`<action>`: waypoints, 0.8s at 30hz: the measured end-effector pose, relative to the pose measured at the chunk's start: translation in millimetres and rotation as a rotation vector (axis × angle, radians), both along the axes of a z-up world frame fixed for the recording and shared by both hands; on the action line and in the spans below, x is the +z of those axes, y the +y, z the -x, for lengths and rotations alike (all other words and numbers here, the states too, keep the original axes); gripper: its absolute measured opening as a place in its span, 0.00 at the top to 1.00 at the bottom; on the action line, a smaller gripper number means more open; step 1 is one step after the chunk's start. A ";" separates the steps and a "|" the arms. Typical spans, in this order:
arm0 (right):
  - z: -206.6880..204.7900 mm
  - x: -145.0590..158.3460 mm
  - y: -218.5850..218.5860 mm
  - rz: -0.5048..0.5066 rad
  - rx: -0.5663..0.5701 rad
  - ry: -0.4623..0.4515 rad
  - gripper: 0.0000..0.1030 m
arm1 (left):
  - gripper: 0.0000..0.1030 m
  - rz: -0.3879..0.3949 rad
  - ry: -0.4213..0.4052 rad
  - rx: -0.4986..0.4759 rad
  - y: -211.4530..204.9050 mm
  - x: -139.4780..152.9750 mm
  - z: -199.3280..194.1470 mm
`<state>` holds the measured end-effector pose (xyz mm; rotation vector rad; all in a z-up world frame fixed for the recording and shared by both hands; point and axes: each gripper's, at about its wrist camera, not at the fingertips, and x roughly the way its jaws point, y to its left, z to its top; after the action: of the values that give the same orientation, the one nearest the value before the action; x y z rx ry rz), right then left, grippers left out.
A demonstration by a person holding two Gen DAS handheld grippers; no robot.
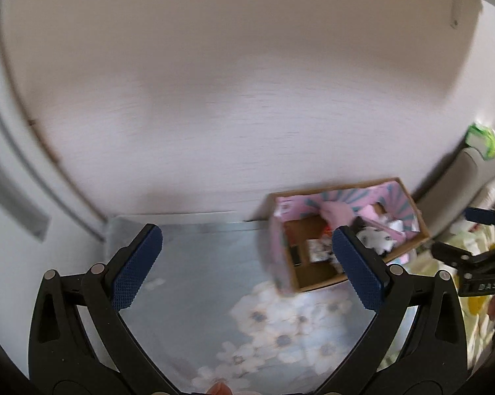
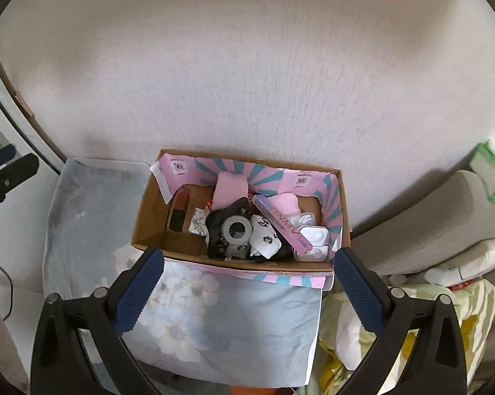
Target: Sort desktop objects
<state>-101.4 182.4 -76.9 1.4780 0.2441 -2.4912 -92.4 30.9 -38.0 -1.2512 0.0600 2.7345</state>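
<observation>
Cardboard box (image 2: pixel 155 210) with pink-striped lining on floral cloth (image 2: pixel 214 322), against pale wall; holds tape roll (image 2: pixel 237 228), pink carton (image 2: pixel 280 223), white case (image 2: pixel 313 242), patterned socks (image 2: pixel 264 240). Right gripper (image 2: pixel 247 293) jaws spread, empty, just before box. Left gripper (image 1: pixel 247 270) jaws spread, empty, above cloth

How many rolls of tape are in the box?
1. A clear tape roll lies on the dark cloth in the middle of the cardboard box, beside the white patterned sock. More could be hidden under the pile.
</observation>
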 end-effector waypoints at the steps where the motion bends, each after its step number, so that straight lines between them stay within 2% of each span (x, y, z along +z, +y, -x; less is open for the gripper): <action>1: -4.6 1.8 -2.7 0.004 -0.010 0.008 0.00 | 0.00 0.014 0.017 0.018 -6.5 3.1 -7.4; 6: -26.5 5.1 -19.1 0.001 -0.062 0.043 0.00 | 0.00 0.031 0.061 0.090 -24.8 11.9 -34.9; 10: -45.6 5.4 -38.4 0.011 -0.062 0.079 0.00 | 0.00 -0.023 0.068 0.150 -33.1 11.4 -55.5; 16: -71.7 6.7 -58.3 0.019 -0.067 0.142 0.00 | 0.00 0.031 0.130 0.143 -30.3 13.4 -79.8; 20: -84.7 12.0 -64.6 0.064 -0.083 0.187 0.00 | 0.00 0.037 0.174 0.142 -33.3 19.5 -90.9; 24: -89.6 14.5 -71.5 0.045 -0.081 0.207 0.00 | 0.00 0.048 0.204 0.135 -34.4 24.7 -97.0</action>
<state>-11.8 110.9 -62.5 1.2363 0.1648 -2.6979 4.6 -3.5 -13.3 -1.0175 0.0647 2.9855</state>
